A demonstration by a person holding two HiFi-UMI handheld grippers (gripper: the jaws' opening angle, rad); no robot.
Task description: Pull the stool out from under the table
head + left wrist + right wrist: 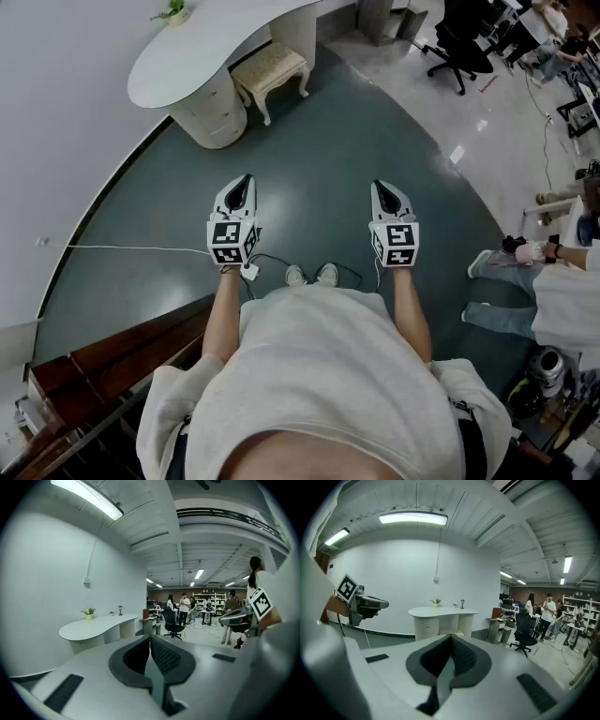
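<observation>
Left tongs [244, 180] and right tongs [382, 186] were pressed together, empty. The stool [270, 66] sat partly under the surface [192, 58], upper left.

- The dark green floor [319, 159] lies open right up to the cream padded stool [270, 66].
- The white curved tabletop [202, 52] overhangs the stool's far end, and its round white pedestal [212, 111] stands just beside the stool on the left.
- A thin white cable [122, 248] crosses the floor at left.
</observation>
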